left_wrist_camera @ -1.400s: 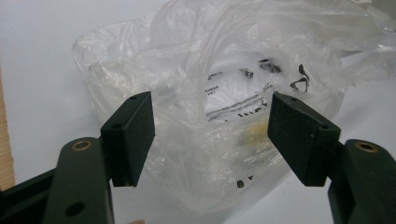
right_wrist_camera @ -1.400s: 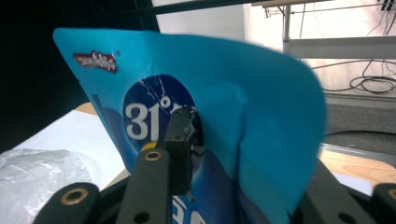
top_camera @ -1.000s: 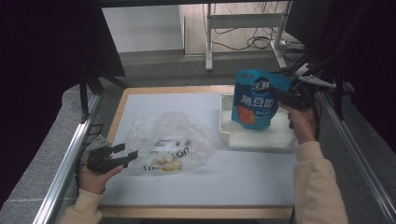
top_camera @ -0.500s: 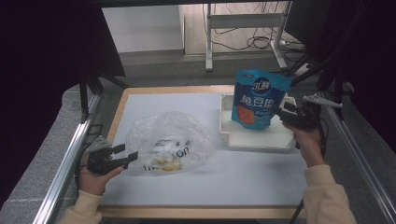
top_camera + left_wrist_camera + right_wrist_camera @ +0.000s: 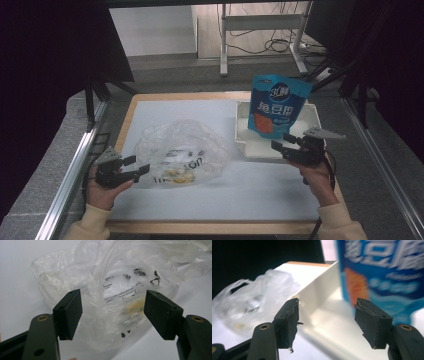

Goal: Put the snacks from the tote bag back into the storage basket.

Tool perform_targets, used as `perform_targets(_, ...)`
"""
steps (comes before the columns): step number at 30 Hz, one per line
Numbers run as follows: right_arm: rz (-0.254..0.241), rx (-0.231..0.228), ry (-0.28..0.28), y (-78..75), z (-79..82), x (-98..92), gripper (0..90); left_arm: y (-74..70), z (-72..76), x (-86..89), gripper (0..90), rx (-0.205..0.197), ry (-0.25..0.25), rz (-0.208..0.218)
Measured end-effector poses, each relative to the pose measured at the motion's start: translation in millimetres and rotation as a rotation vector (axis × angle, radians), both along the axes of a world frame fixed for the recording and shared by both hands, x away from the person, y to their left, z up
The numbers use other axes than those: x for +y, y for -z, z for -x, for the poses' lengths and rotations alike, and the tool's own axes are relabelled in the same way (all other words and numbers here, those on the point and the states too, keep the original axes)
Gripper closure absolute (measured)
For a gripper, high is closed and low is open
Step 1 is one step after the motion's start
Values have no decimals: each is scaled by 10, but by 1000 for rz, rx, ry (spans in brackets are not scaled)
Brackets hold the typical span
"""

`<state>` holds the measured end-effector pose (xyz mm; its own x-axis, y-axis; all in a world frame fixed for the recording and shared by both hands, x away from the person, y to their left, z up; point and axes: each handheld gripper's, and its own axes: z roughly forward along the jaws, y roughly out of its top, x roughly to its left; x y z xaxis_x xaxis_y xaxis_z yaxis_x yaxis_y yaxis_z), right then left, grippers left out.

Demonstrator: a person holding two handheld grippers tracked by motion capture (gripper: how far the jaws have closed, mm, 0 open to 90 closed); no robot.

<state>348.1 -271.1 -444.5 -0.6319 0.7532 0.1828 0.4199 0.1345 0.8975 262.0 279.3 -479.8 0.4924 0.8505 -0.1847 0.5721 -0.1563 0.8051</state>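
Note:
A blue snack pouch (image 5: 277, 105) stands upright in a white tray (image 5: 260, 151) at the table's right. My right gripper (image 5: 280, 141) hovers at the tray's front edge, open and empty, pointing left. In the right gripper view its jaws (image 5: 327, 320) frame the tray wall (image 5: 317, 295), with the pouch (image 5: 382, 270) behind on the right. A crumpled clear plastic bag (image 5: 180, 150) with black print and something yellowish inside lies mid-table. My left gripper (image 5: 139, 165) sits at the bag's left edge, open. In the left gripper view the bag (image 5: 120, 277) lies just beyond the spread jaws (image 5: 113, 312), untouched.
A white mat (image 5: 165, 112) covers the wooden table. Metal rails (image 5: 75, 165) run along both sides and dark curtains hang left and right. A desk frame (image 5: 260, 22) with cables stands on the floor behind. Bare mat lies in front of the bag and tray.
My right gripper has drawn back from the pouch's right side, down and toward the tray's front edge. The pouch stays upright in the tray. The left gripper and bag have not moved.

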Motion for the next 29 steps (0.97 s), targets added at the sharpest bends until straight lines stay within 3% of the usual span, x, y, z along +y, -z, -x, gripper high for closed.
perform_targets(5,7,26,-80,184,129,226,357,4,1,5,312,2,2,0)
perform_targets(11,34,44,-135,314,187,422,356,14,2,14,311,3,2,2)
perform_targets(16,44,55,-141,404,211,457,355,21,0,18,311,6,2,2)
perform_targets(29,27,37,-130,430,244,402,341,18,24,23,311,1,-5,-3)
